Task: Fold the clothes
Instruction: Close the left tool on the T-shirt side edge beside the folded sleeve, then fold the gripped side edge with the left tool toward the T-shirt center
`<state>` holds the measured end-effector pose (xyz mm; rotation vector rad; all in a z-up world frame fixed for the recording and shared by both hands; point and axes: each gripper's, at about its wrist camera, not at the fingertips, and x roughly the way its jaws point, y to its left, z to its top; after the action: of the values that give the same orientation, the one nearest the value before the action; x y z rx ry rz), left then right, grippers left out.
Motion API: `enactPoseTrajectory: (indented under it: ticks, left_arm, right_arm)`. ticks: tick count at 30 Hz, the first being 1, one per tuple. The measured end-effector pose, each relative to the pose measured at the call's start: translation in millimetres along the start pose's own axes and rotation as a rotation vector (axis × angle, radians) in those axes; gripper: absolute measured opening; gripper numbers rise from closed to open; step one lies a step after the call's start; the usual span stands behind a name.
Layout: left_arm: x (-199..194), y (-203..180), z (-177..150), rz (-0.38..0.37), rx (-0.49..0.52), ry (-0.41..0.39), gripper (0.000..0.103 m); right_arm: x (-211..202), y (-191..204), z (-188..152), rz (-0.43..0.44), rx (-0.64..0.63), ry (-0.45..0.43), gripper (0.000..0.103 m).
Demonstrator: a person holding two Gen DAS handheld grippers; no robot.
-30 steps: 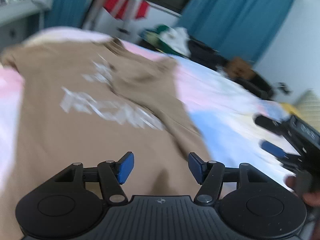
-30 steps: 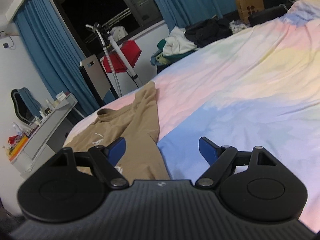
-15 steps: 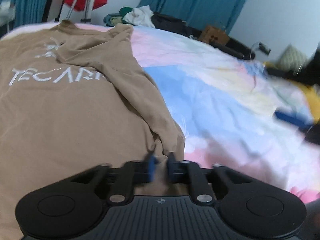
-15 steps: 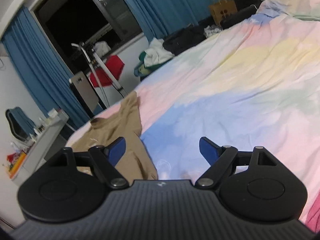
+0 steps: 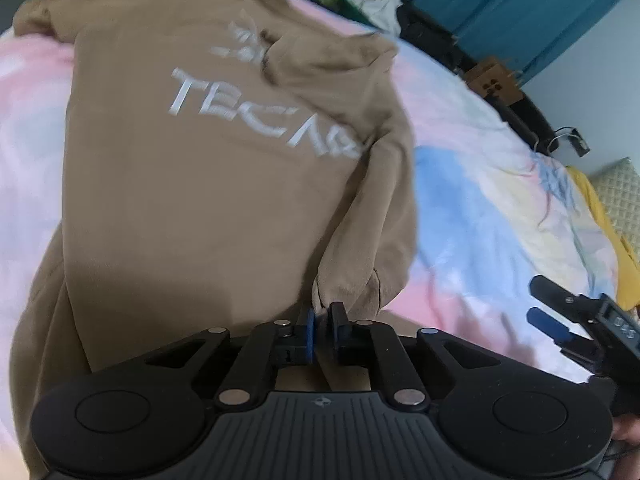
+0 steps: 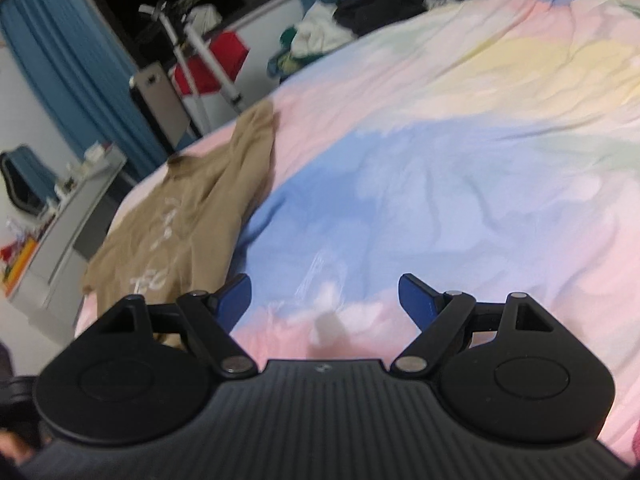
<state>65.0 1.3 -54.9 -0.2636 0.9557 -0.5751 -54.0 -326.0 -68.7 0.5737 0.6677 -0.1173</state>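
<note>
On the pastel bed (image 6: 460, 152), the tan shirt (image 5: 192, 184) lies spread, its hem corner at 6 o'clock pinched by the left gripper (image 5: 321, 334), while the right gripper (image 6: 325, 300) hovers, pads apart.

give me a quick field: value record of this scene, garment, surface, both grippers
garment: tan t-shirt with white lettering, spread out, its right side bunched toward the near corner
surface: bed with pastel patchwork sheet
left gripper: shut on the t-shirt's near hem corner, cloth lifted in a ridge above it
right gripper: open, holding nothing, over bare sheet to the right of the shirt
fold status: no fold made yet
background: blue curtains, pile of clothes past the bed
</note>
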Motion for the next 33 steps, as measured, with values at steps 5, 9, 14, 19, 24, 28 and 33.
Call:
enactPoseTrajectory:
  ticks: [5, 9, 14, 19, 24, 28, 33]
  left_arm:
    - [-9, 9, -1, 0.061, 0.028, -0.034, 0.031]
    - [-9, 8, -6, 0.096, 0.074, -0.052, 0.048]
    - [14, -28, -29, 0.087, 0.223, -0.038, 0.056]
    - [37, -64, -52, 0.076, 0.372, -0.024, 0.053]
    - [60, -99, -75, 0.066, 0.521, -0.009, 0.008]
    - [9, -82, -69, 0.004, 0.437, -0.044, 0.001]
    - [-55, -59, -62, -0.073, 0.331, -0.087, 0.001]
  right_arm:
    - [6, 9, -5, -0.013, -0.043, 0.043, 0.082]
    - [0, 10, -5, -0.036, -0.039, 0.004, 0.082]
    - [-12, -1, 0, -0.069, 0.022, -0.076, 0.082]
    - [-23, -15, 6, -0.054, 0.083, -0.127, 0.082]
    - [-25, -25, 9, -0.032, 0.133, -0.13, 0.082]
    - [-20, -29, 11, -0.027, 0.159, -0.114, 0.082]
    - [-27, -34, 10, -0.004, 0.194, -0.131, 0.082]
